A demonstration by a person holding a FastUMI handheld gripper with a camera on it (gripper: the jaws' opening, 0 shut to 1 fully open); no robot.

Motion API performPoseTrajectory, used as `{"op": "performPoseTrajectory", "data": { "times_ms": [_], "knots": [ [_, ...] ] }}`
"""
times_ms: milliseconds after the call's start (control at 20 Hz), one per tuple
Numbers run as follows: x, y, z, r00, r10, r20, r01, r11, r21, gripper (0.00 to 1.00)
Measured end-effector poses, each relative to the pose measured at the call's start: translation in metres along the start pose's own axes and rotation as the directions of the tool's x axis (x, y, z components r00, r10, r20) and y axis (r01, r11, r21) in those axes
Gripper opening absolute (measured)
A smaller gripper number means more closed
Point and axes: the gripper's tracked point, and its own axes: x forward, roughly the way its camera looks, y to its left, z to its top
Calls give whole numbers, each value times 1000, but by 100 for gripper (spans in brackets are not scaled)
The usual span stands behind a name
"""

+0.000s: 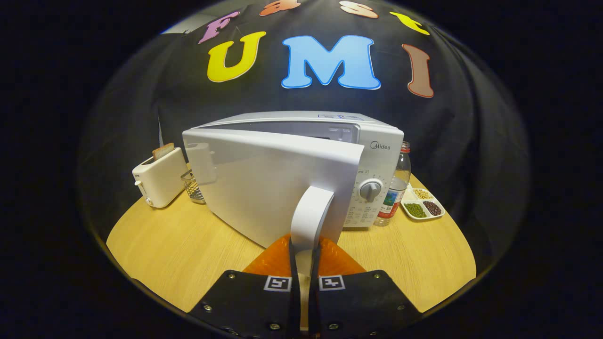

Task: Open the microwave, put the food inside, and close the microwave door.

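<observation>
White microwave stood on the wooden table, its door partly swung out, the gripper clamped on the door handle; best to follow the hinge's arc without twisting.

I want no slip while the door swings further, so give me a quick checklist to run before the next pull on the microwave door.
1. gripper shut on the door handle: ok.
2. microwave door already ajar: ok, partly open.
3. Swing path on the table to the door's left: ok.
4. toaster and wire basket close behind the door's hinge side: cannot tell whether they clear it.
5. Food within reach: cannot tell.
6. water bottle beside the microwave, away from the door: ok.
</observation>
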Motion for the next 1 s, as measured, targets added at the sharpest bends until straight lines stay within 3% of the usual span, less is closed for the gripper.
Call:
{"op": "performPoseTrajectory", "data": {
  "times_ms": [500, 1000],
  "knots": [
    [-44, 58, -27, 1000, 9, 6, -9, 1000, 8, 7],
    [-78, 128, -48, 998, 69, 5, -69, 997, -31, 17]
  ]
}}
